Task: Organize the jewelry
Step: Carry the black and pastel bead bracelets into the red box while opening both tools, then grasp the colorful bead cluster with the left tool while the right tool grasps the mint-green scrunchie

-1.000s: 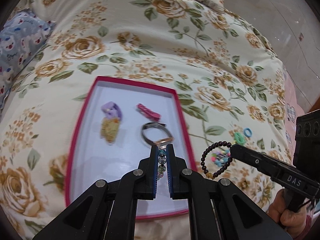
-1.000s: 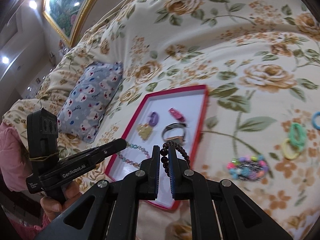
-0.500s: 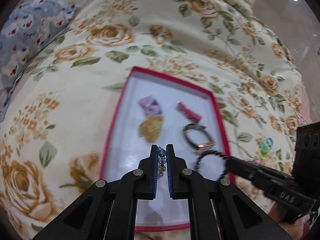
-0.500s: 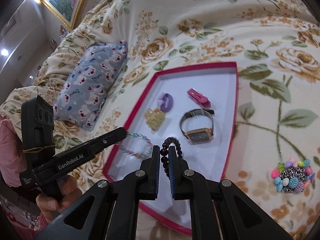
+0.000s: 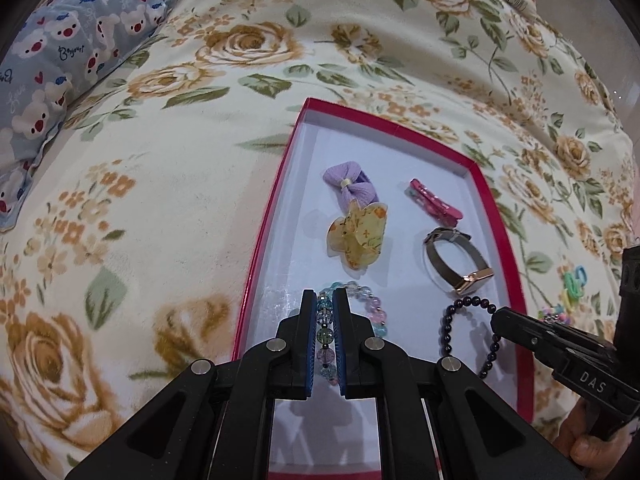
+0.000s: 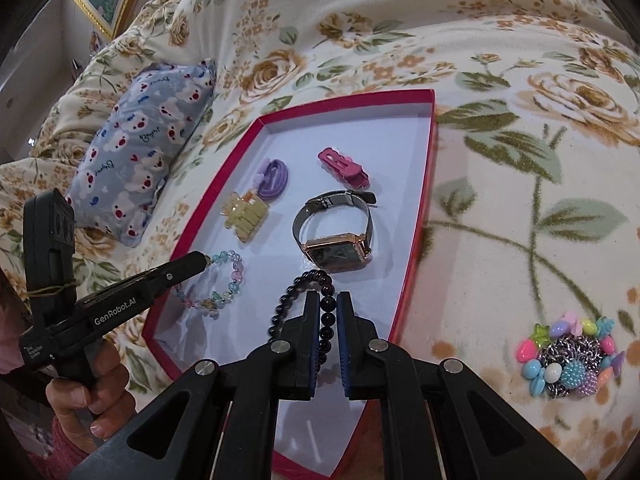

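Hanging now inside the red-rimmed tray [image 5: 486,200] rather than out over the bedspread as a second ago, the two bracelets are arriving together at its near end: the pastel bead bracelet [image 5: 362,300] is dangling from the left gripper [image 5: 325,312], whose fingers are clamped on its strand, and the dark bead bracelet [image 6: 298,300] is dangling from the right gripper [image 6: 329,320], whose fingers are likewise pinching its beads. Both loops are looking low over the white tray floor, and whether they are already touching it cannot be told. Beyond them, farther into the tray, the watch [image 6: 336,228] is lying just past the dark bracelet, with the pink hair clip [image 6: 344,166] behind it; to the left the yellow claw clip [image 5: 356,236] and the purple bow [image 5: 348,184] are sitting touching each other. This move over the tray is suggesting that the placing step is nearly done, with only the release and withdrawal remaining for these two pieces. Out on the floral bedspread [image 6: 520,60], well to the right of the tray, the colourful beaded scrunchie [image 6: 570,360] is waiting, and probably the small coloured hair ties [image 5: 574,284] too.
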`<state>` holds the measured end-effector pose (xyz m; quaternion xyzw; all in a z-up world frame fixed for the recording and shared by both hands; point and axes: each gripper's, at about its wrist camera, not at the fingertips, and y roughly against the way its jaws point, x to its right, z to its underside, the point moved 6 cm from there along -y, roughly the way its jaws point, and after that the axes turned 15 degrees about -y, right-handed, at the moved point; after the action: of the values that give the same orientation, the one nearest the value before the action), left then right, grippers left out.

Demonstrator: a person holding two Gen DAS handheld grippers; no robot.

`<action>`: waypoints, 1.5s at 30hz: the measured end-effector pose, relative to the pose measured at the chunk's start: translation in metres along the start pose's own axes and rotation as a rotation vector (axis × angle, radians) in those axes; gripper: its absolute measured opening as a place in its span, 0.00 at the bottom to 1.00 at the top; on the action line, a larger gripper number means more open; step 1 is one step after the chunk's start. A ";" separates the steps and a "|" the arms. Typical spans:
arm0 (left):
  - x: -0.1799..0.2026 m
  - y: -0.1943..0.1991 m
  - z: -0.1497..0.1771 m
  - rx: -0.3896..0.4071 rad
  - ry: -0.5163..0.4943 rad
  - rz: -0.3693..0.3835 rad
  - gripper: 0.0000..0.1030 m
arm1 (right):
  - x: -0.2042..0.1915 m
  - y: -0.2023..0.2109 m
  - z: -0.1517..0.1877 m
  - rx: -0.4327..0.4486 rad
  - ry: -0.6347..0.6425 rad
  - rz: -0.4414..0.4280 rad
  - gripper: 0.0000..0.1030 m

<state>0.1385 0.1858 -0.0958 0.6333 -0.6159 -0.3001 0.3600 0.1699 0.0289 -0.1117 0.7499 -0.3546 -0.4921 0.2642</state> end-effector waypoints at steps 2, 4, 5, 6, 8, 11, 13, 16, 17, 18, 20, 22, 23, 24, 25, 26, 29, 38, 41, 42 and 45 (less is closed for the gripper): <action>0.000 -0.004 0.000 -0.010 0.001 -0.004 0.07 | 0.002 -0.002 -0.002 0.000 -0.001 0.011 0.08; -0.001 -0.007 -0.001 -0.017 0.000 -0.012 0.07 | 0.002 -0.003 -0.002 0.001 0.010 0.024 0.08; -0.002 -0.009 -0.001 -0.023 0.002 -0.013 0.07 | 0.001 -0.003 -0.002 0.002 0.017 0.032 0.08; -0.002 -0.010 0.000 -0.026 0.003 -0.012 0.07 | 0.001 -0.004 -0.003 0.002 0.021 0.037 0.08; -0.002 -0.012 -0.001 -0.029 0.002 -0.012 0.07 | -0.001 -0.005 -0.003 0.003 0.033 0.050 0.08; -0.002 -0.011 -0.001 -0.030 -0.007 -0.020 0.07 | -0.002 -0.007 -0.004 0.002 0.052 0.071 0.08; -0.001 -0.011 -0.001 -0.031 -0.013 -0.027 0.07 | -0.004 -0.008 -0.003 -0.002 0.064 0.082 0.09; 0.001 -0.011 0.000 -0.037 -0.015 -0.026 0.07 | -0.005 -0.010 -0.003 -0.008 0.061 0.079 0.09; 0.001 -0.011 -0.001 -0.039 -0.014 -0.020 0.07 | -0.005 -0.010 -0.004 -0.009 0.057 0.076 0.09; 0.001 -0.010 -0.001 -0.039 -0.013 -0.017 0.08 | -0.005 -0.010 -0.004 -0.012 0.050 0.064 0.10; 0.001 -0.009 -0.001 -0.041 -0.011 -0.017 0.12 | -0.006 -0.009 -0.003 -0.015 0.041 0.048 0.13; 0.001 -0.008 -0.001 -0.041 -0.006 -0.022 0.19 | -0.006 -0.007 -0.002 -0.017 0.034 0.041 0.13; 0.000 -0.006 -0.001 -0.039 -0.004 -0.026 0.19 | -0.006 -0.005 -0.002 -0.016 0.027 0.031 0.13; 0.000 -0.004 -0.001 -0.038 -0.001 -0.026 0.19 | -0.006 -0.003 -0.002 -0.013 0.023 0.026 0.13; 0.000 -0.002 -0.001 -0.037 0.003 -0.021 0.20 | -0.006 0.002 -0.002 -0.005 0.014 0.014 0.13; 0.001 -0.001 0.000 -0.036 0.007 -0.018 0.21 | -0.006 0.007 -0.002 0.004 0.009 0.003 0.16; 0.002 0.007 0.000 -0.026 0.016 -0.008 0.23 | -0.004 0.029 -0.003 0.052 -0.008 -0.027 0.32; 0.006 0.039 0.011 0.045 0.106 0.059 0.54 | 0.046 0.097 -0.011 0.201 -0.135 -0.022 0.43; 0.013 0.043 0.016 0.044 0.097 0.066 0.54 | 0.061 0.110 -0.010 0.229 -0.160 -0.002 0.45; 0.016 0.044 0.017 0.043 0.094 0.071 0.54 | 0.066 0.115 -0.009 0.237 -0.164 0.007 0.45; 0.028 0.046 0.020 0.039 0.078 0.082 0.55 | 0.082 0.128 -0.004 0.260 -0.181 0.033 0.45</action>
<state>0.0975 0.1575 -0.0671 0.6255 -0.6326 -0.2479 0.3835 0.1610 -0.1137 -0.0604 0.7244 -0.4500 -0.5031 0.1401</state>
